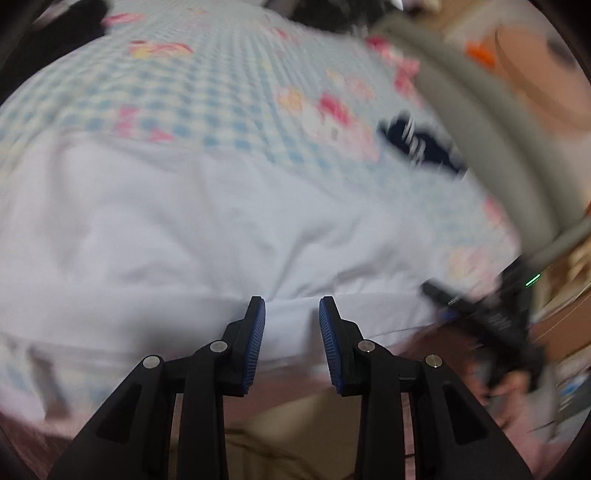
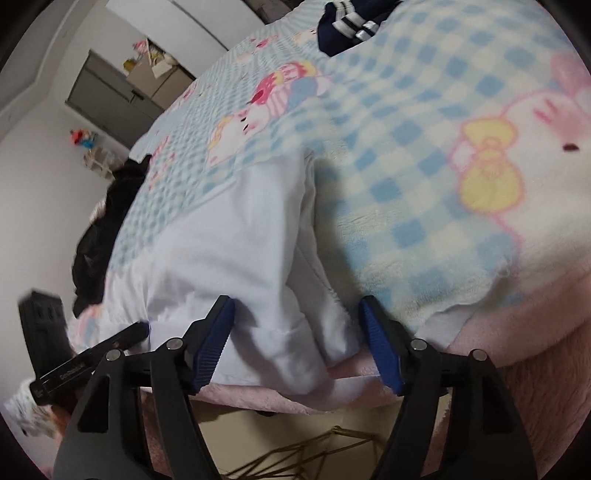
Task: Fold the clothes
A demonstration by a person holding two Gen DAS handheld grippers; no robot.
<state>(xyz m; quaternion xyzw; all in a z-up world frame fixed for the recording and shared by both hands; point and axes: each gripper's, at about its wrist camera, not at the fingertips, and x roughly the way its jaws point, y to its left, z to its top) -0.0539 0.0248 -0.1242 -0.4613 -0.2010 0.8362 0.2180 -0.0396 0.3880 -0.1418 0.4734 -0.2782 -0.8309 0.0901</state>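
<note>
While the soft white shirt [image 1: 207,221] lies crumpled at the near edge of the fuzzy checked blanket [image 2: 406,155], the left gripper [image 1: 291,314] and right gripper [image 2: 297,317] hold ribbed blue pads apart, touching nothing.

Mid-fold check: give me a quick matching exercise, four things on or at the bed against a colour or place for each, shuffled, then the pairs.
Things:
1. white garment
2. navy striped garment
3. black clothing
4. blanket

Descriptions:
A. blue check with cartoon prints
B. far end of the bed
C. near bed edge, between the right hand-held gripper's open jaws
D. heaped at the bed's left side in the right wrist view

Pairs: 1-C, 2-B, 3-D, 4-A
</note>
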